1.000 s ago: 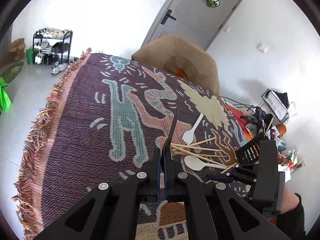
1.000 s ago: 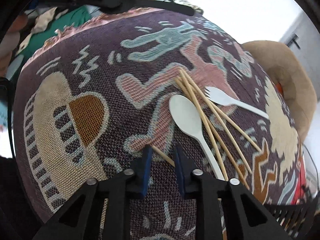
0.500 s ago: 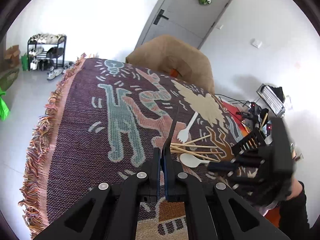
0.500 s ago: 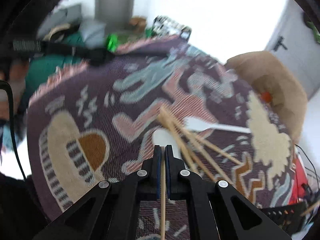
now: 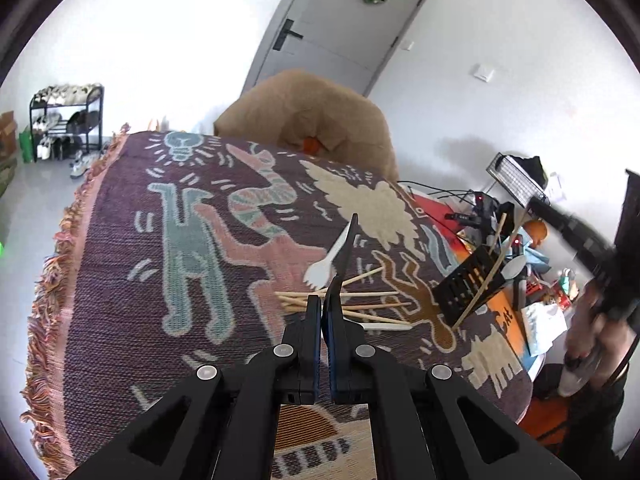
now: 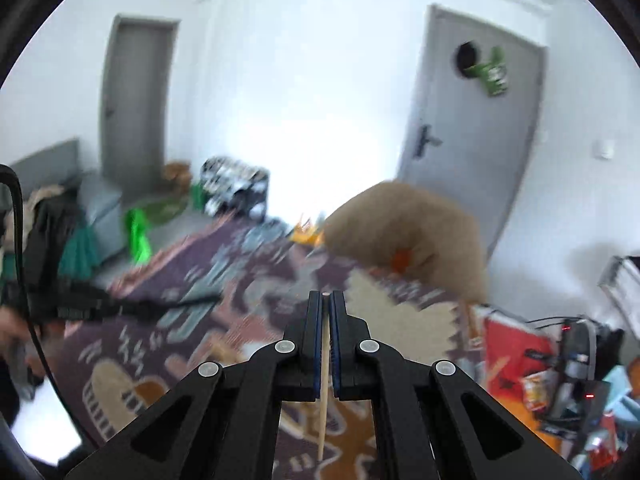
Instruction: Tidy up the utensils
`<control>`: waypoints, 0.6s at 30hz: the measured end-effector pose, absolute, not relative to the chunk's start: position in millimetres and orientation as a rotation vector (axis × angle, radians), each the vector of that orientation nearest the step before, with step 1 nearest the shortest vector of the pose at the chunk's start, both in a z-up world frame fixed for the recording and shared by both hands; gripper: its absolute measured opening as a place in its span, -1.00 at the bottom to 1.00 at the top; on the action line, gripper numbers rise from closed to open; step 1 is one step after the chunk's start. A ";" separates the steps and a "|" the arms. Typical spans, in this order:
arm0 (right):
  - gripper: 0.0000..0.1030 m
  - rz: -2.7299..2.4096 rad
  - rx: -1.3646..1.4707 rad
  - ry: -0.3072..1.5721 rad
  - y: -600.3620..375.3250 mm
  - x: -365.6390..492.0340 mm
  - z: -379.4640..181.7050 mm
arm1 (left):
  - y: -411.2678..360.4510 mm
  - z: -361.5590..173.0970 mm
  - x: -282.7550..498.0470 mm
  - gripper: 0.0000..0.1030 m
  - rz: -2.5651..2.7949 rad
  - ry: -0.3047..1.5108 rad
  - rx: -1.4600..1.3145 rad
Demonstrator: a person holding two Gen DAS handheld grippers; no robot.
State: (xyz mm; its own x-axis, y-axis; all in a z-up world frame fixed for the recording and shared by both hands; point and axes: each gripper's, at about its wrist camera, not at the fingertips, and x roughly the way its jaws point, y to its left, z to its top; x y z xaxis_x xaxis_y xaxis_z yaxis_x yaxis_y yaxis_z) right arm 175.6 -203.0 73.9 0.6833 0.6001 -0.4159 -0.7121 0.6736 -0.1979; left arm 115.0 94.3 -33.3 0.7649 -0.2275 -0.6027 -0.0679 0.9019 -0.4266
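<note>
**Utensils on the patterned cloth**

Left gripper, jaws clamped on one black knife. Right gripper, jaws clamped on one chopstick. On the cloth: one white fork, one spoon handle, several loose chopsticks. One black basket holds two sticks.

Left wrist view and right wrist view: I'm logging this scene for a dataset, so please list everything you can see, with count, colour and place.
chopsticks: several, pale wood, loose pile on the blanket
held chopstick: one, pale wood, clamped in the right gripper
fork: one, white, beyond the pile
spoon: one, white, mostly hidden near the pile
black utensil: one, thin, clamped in the left gripper
utensil holder: one, black, slotted, blanket's right edge, chopsticks and a spoon inside
woven blanket: one, purple, figures, fringed
chair: one, tan, behind
door: grey
shoe rack: black, far left
left gripper: black, shut
right gripper: black, shut
</note>
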 end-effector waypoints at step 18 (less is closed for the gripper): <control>-0.91 0.526 -0.164 0.181 -277.9 204.1 102.5 | 32.1 6.0 145.8 -0.96 -0.225 0.696 -0.334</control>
